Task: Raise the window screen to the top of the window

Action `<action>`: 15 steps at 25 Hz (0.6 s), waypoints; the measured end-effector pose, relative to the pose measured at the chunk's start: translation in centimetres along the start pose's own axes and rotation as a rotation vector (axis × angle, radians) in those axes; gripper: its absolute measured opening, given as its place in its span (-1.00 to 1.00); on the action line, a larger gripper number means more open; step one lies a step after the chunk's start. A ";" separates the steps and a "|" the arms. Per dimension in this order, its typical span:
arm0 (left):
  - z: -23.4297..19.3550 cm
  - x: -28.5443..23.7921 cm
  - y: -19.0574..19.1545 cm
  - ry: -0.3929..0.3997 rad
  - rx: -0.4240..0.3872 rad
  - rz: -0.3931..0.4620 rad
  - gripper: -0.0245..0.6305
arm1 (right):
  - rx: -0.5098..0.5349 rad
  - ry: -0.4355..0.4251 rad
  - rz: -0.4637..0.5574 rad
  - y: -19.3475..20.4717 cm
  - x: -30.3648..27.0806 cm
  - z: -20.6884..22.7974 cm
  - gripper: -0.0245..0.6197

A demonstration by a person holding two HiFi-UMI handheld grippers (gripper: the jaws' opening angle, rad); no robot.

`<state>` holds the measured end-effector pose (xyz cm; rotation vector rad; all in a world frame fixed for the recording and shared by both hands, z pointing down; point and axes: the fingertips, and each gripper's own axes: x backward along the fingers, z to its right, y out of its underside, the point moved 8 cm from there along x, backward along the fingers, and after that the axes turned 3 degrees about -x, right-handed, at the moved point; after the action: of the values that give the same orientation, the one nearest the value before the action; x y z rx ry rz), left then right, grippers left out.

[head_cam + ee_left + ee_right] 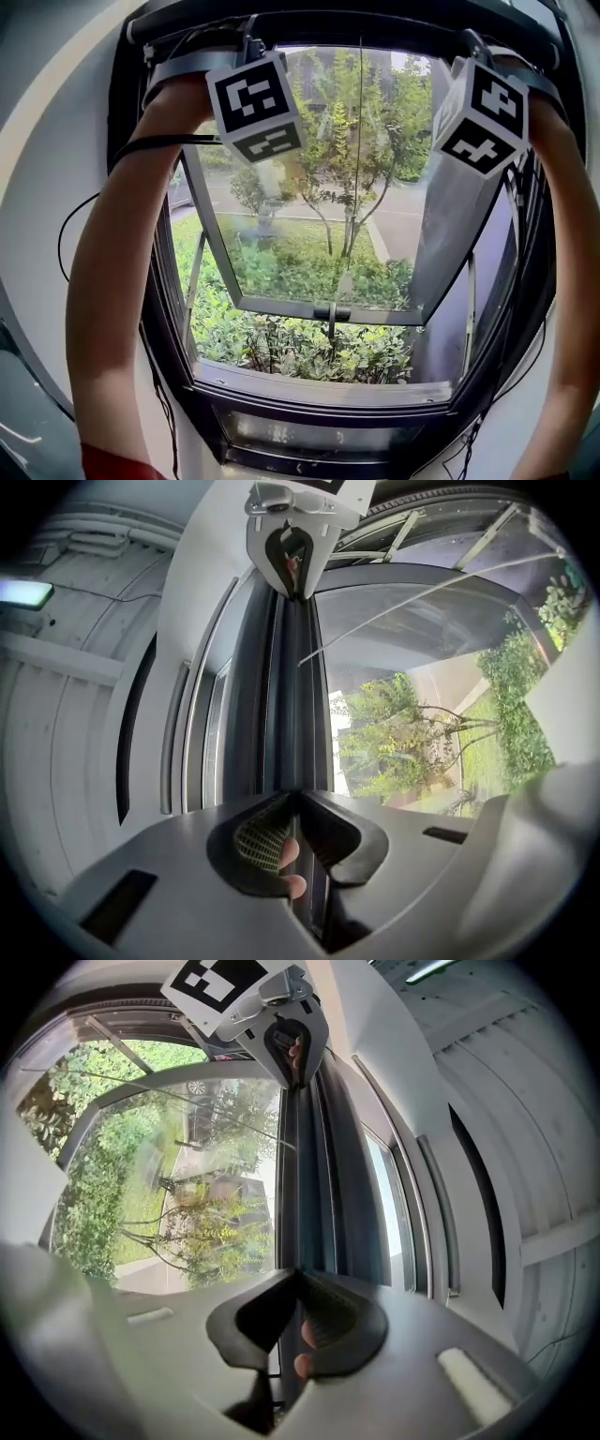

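The window screen's dark pull bar (361, 26) lies across the top of the window frame. Both arms reach up to it; the marker cubes of my left gripper (255, 105) and right gripper (480, 117) hang just below it, hiding the jaws. In the left gripper view the bar (292, 696) runs from my left gripper (298, 797), whose jaws are closed on its edge, to the right gripper (292, 569) at the far end. In the right gripper view my right gripper (298, 1274) pinches the same bar (305, 1176), with the left gripper (295, 1054) beyond.
The glass sash (281, 234) swings outward, its handle (331, 314) at the lower rail; shrubs and trees are outside. A thin cord (361, 141) hangs down mid-window. Black cables (155, 375) trail along both sides of the frame. The sill (319, 389) is far below.
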<state>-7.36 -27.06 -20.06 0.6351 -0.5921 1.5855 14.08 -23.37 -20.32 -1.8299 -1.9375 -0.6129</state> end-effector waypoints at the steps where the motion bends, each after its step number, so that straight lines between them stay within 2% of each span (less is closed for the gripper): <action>1: -0.2 -0.2 0.0 -0.003 0.000 -0.002 -0.81 | -0.001 0.004 -0.002 -0.1 -0.2 0.3 -0.81; 9: -0.7 -0.7 -0.7 0.001 -0.018 -0.016 -0.80 | 0.000 0.020 0.000 0.3 -0.7 0.7 -0.81; 15: -0.5 -0.5 -0.4 -0.024 -0.006 -0.005 -0.81 | -0.002 0.107 0.063 0.6 -0.5 0.1 -0.79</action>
<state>-6.98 -27.02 -20.76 0.6515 -0.6124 1.5723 14.75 -23.73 -20.65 -1.8137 -1.8033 -0.6786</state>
